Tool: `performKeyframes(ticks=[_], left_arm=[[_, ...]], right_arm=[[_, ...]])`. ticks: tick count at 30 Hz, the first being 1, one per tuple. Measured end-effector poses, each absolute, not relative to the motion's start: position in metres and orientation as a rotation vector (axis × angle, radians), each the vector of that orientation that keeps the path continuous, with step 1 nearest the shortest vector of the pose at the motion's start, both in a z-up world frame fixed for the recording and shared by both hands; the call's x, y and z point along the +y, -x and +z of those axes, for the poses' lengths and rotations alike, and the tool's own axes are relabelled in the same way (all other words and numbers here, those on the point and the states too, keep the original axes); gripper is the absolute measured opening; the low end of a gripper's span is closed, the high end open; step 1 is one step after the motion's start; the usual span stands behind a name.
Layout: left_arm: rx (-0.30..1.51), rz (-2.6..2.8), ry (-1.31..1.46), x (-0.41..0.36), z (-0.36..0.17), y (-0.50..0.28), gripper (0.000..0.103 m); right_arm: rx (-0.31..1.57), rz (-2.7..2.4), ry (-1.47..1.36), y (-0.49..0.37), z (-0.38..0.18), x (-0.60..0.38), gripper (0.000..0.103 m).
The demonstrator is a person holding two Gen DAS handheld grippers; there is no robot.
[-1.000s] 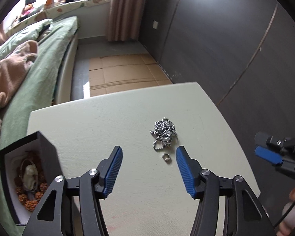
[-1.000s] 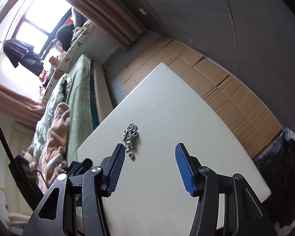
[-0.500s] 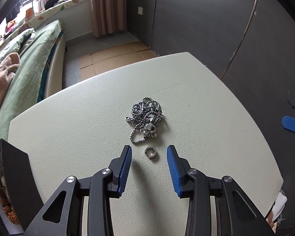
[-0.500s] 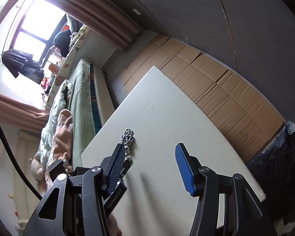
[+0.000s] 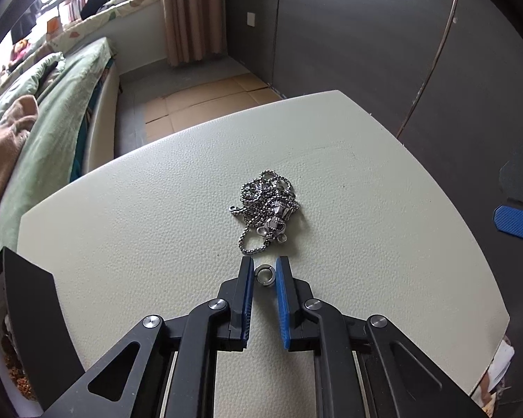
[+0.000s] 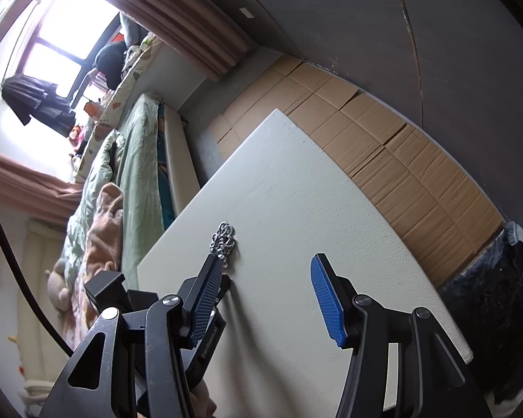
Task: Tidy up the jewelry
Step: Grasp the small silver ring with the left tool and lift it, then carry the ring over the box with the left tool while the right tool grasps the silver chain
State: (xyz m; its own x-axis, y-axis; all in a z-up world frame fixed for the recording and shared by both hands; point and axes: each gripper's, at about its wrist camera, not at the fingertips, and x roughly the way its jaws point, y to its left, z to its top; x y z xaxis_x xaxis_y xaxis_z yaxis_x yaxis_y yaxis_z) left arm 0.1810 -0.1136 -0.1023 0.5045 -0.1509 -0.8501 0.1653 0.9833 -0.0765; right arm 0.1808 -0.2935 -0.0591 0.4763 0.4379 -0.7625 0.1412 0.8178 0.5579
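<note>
We are pinching the ring [image 5: 263,275] in the left gripper [image 5: 264,271]; right gripper [image 6: 266,284] jaws gaping. Next, lifting toward the box [image 5: 28,299].

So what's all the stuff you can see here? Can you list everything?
ring: one, silver, on the table between the left gripper's fingers
chain: one, silver, bunched in a pile on the table just beyond the ring
table: one, cream-white, under the jewelry
box: one, black, open, at the table's left edge
bed: one, green cover with a tan blanket, left of the table
cardboard: flattened sheets, brown, on the floor past the table
curtain: pinkish-brown, by the window
left gripper: black with blue pads, nearly closed around the ring
right gripper: black with blue pads, open, above the table
</note>
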Motion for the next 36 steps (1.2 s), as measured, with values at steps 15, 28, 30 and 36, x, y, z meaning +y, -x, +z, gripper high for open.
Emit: performKeyframes(ticks=[15, 28, 30, 36], left_arm=[[0.953, -0.185, 0.100, -0.084, -0.062, -0.159, 0.013], [0.877, -0.137, 0.182, -0.036, -0.032, -0.131, 0.013], [0.871, -0.127, 0.195, -0.027, -0.029, -0.130, 0.013], [0.848, -0.104, 0.219, -0.005, -0.021, -0.126, 0.013]], right_arm=[[1.131, 0.179, -0.529, -0.178, -0.071, -0.279, 0.054], [1.156, 0.198, -0.460, -0.176, -0.079, -0.256, 0.076], [1.157, 0.207, -0.428, -0.176, -0.078, -0.249, 0.076], [1.165, 0.229, -0.375, -0.177, -0.081, -0.236, 0.076]])
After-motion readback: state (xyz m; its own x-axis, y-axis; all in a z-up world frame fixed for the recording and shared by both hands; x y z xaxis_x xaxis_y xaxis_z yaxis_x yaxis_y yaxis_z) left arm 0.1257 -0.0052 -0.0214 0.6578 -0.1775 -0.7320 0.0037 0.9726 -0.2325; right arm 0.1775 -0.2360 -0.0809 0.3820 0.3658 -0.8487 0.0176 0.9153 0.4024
